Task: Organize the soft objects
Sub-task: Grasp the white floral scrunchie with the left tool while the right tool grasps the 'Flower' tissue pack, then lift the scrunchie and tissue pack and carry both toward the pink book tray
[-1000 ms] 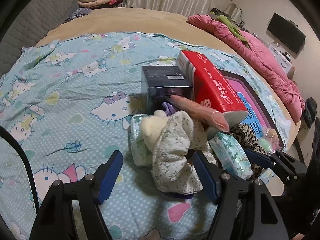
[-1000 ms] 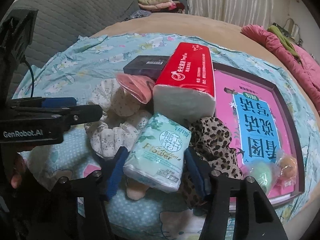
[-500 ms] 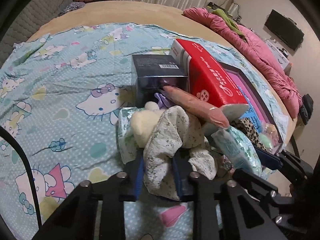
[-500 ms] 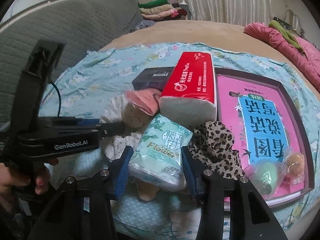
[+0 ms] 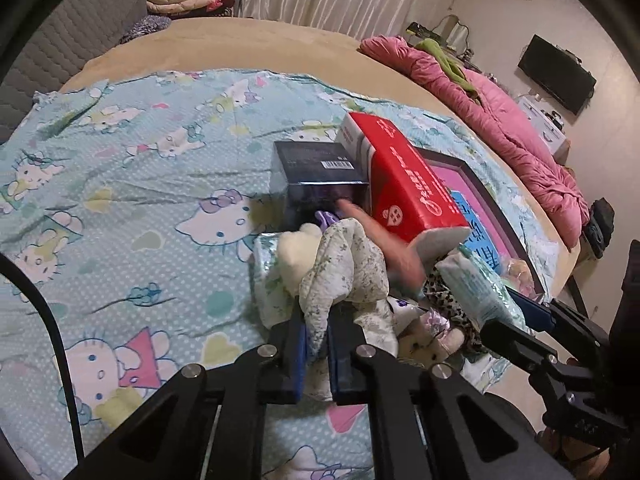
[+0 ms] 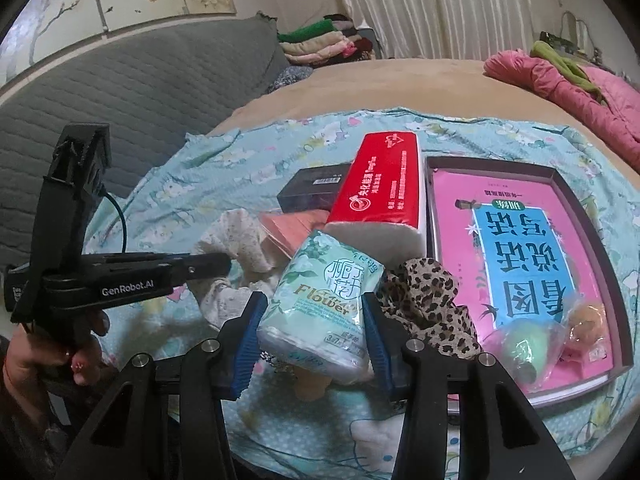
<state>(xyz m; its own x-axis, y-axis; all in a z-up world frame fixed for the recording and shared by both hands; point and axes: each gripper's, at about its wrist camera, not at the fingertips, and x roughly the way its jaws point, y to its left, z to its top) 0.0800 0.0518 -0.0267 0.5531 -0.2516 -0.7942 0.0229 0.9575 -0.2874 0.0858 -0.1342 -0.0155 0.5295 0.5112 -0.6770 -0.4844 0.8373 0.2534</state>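
Note:
My left gripper (image 5: 318, 332) is shut on a white floral cloth (image 5: 344, 264) and lifts it off the pile on the bed. Beside it lie a cream plush (image 5: 296, 252) and a small bear (image 5: 424, 344). My right gripper (image 6: 310, 320) is shut on a mint green tissue pack (image 6: 324, 304) and holds it up. The floral cloth (image 6: 236, 240), a pink pouch (image 6: 296, 228) and a leopard print cloth (image 6: 432, 300) lie around the pack.
A red tissue pack (image 6: 384, 184), a dark box (image 5: 320, 172) and a tray with a pink book (image 6: 520, 248) lie on the Hello Kitty sheet (image 5: 120, 200). Two wrapped balls (image 6: 560, 332) sit in the tray. A pink quilt (image 5: 500, 120) lies at the right.
My left gripper closed on the floral cloth and raised it. My right gripper closed on the green tissue pack and lifted it.

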